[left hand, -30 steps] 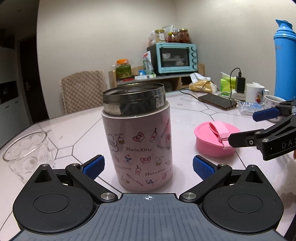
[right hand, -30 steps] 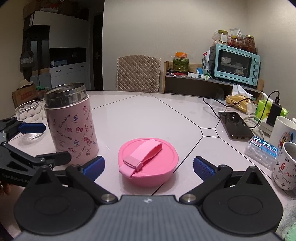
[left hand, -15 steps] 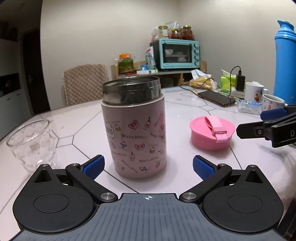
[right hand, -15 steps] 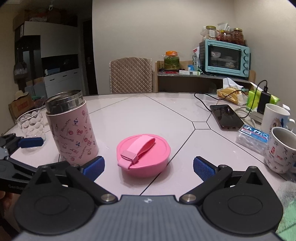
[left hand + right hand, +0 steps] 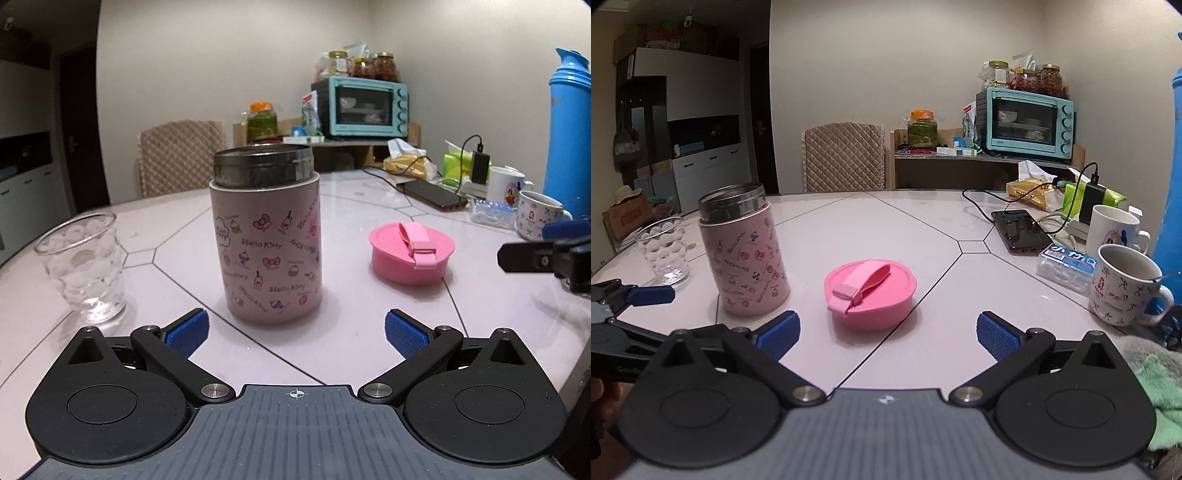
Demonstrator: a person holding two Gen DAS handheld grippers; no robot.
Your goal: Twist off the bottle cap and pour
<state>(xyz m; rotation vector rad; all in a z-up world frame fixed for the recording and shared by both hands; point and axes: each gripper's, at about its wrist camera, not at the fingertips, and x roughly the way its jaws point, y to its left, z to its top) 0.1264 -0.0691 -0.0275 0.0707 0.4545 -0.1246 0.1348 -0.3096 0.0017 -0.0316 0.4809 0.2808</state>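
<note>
The pink bottle [image 5: 266,236] stands upright with its steel mouth open near the left edge of the table [image 5: 354,206], between the empty glass [image 5: 83,266] on its left and its pink cap [image 5: 412,251], which lies flat on its right. Both the left gripper [image 5: 294,332] and the right gripper [image 5: 886,332] hang near the front edge, jaws spread wide and holding nothing. I think the risk is in the grasp for pouring: the body is wide and smooth, so a shallow or off-centre hold could let it slip or knock the glass just beside it.
</note>
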